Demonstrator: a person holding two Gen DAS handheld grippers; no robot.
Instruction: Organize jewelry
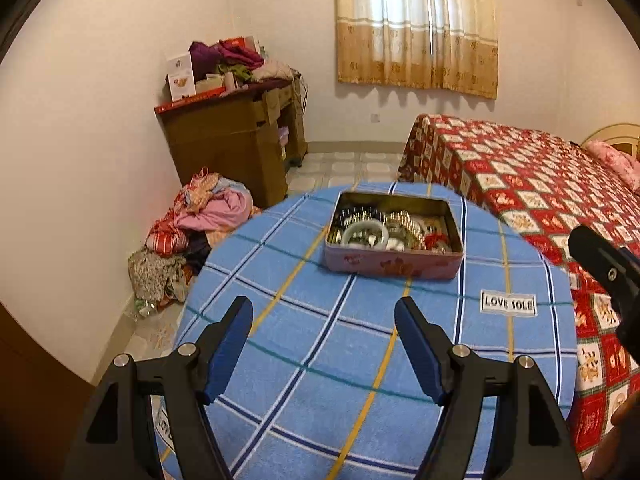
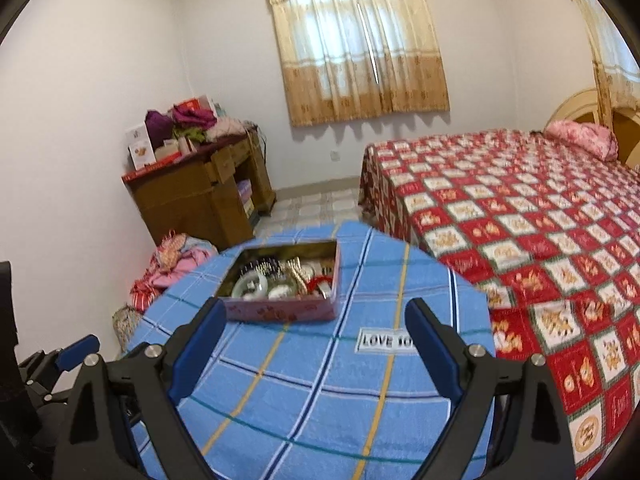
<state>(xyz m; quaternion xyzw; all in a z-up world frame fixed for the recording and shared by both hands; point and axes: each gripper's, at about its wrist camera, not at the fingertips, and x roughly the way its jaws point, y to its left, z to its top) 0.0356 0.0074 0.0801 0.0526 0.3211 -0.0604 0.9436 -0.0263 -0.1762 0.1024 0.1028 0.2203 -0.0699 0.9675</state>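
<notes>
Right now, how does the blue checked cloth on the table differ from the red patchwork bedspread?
The blue checked cloth has thin stripes and a LOVE SOLE label; the red patchwork bedspread has patterned squares. The cloth carries an open pink tin of jewelry; the bedspread carries only a pink pillow. Both drape over their edges.

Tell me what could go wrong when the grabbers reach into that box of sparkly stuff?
1. The jewelry lies piled and maybe tangled in the tin box, so pulling one piece could drag others out.
2. The tin sits loose on the blue checked cloth, so a bump from the left gripper or right gripper, both open, might slide it.
3. The white bangle looks smooth and could slip from the fingers.
</notes>
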